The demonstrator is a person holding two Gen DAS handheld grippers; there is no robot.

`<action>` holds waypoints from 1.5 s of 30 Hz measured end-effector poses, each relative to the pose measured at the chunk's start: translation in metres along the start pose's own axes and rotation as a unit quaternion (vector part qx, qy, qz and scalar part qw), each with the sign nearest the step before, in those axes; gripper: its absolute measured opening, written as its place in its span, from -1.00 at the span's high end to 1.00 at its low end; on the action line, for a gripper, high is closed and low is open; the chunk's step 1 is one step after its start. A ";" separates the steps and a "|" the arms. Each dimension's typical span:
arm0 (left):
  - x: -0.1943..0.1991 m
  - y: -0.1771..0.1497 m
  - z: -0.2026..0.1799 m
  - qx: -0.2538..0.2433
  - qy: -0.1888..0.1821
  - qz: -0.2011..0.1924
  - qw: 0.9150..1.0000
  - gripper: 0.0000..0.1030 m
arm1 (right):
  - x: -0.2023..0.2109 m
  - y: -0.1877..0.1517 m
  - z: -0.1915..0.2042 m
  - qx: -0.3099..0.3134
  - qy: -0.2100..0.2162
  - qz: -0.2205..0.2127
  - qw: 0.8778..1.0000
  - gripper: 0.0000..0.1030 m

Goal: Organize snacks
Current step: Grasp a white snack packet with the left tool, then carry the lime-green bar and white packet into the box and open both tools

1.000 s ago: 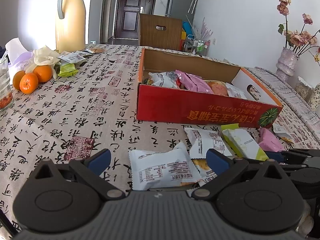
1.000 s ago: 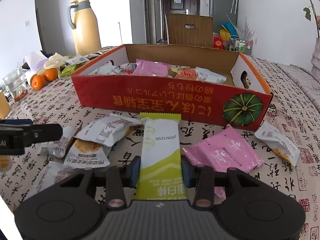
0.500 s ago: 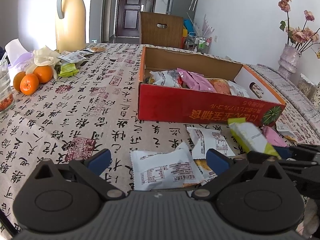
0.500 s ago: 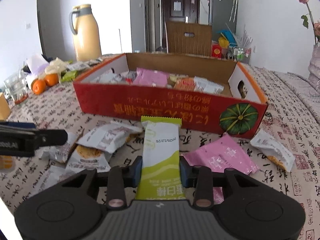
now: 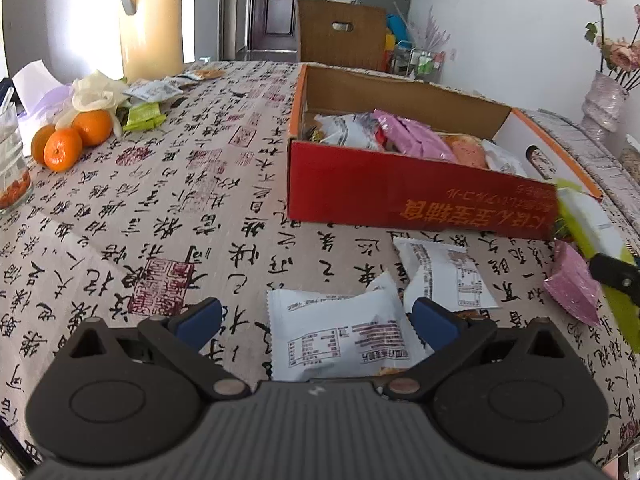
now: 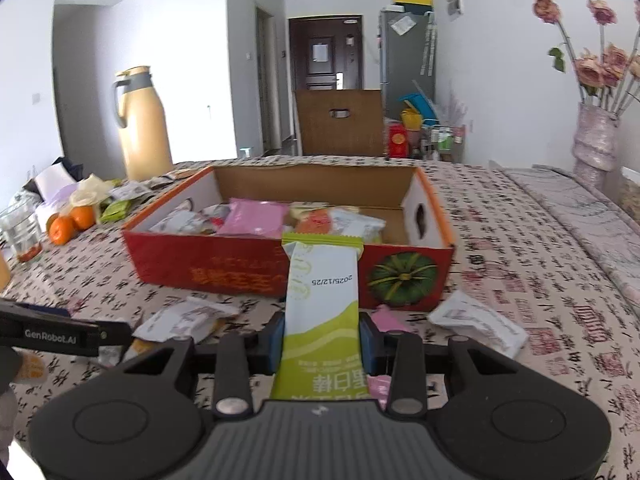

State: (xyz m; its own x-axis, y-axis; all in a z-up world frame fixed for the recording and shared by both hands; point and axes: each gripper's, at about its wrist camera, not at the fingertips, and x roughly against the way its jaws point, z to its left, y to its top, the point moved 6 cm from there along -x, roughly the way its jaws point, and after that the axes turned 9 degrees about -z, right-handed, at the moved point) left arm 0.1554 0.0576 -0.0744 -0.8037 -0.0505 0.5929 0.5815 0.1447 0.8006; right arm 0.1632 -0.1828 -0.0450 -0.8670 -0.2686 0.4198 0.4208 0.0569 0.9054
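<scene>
Right claw (image 6: 322, 340) clamped on green-and-white snack bar (image 6: 322, 300), blue pads pressed on both sides of wrapper, bar lifted off desk (image 6: 540, 280) and sticking forward, far end level with front wall of red carton (image 6: 224, 264). Jaws just finished closing on bar. Same bar at right edge of left wrist view (image 5: 588, 224), tilted, in front of carton's near right corner.

Left claw (image 5: 316, 320) apart, nothing between pads, hovering low over near part of desk above white snack packet (image 5: 340, 336). Second white packet (image 5: 448, 272) just beyond, overlapping it at the right. Pink packet (image 5: 570, 284) near desk's right edge, partly under right claw. Another white packet (image 6: 480, 320) lying right of right claw, near carton's front right corner.

Carton mid-desk, open top, pumpkin print on front wall, hand-hole in right end wall. Inside: pink packets (image 6: 254, 218), white and orange ones, piled toward the front; back part bare cardboard.

Far left corner of desk: oranges (image 5: 76, 136), green packets (image 5: 144, 116), glass (image 5: 12, 168) at left edge, yellow thermos jug (image 5: 152, 20) behind. Vase with dried roses (image 6: 596, 136) at far right. Brown chair back (image 6: 340, 120) beyond desk's far edge
</scene>
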 end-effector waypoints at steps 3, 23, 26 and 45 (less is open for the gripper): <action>-0.001 -0.001 -0.001 0.001 0.000 0.004 1.000 -1.00 | 0.000 -0.002 -0.010 -0.008 -0.011 0.001 1.000 0.30; -0.004 -0.003 0.001 0.013 -0.001 0.014 1.000 -0.37 | -0.005 -0.009 -0.020 -0.020 -0.017 0.007 1.000 0.30; -0.003 -0.003 0.001 0.010 -0.002 0.012 1.000 -0.17 | -0.006 -0.009 -0.020 -0.020 -0.015 0.008 1.000 0.30; 0.009 0.005 -0.004 0.003 -0.019 -0.009 1.000 0.51 | 0.002 -0.006 -0.024 -0.025 -0.014 -0.008 1.000 0.29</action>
State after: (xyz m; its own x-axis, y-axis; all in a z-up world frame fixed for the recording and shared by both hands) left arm 0.1519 0.0541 -0.0646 -0.8179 -0.0146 0.5752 0.5669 0.1509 0.8099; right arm 0.1655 -0.2069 -0.0508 -0.8806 -0.2411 0.4080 0.4195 0.0041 0.9078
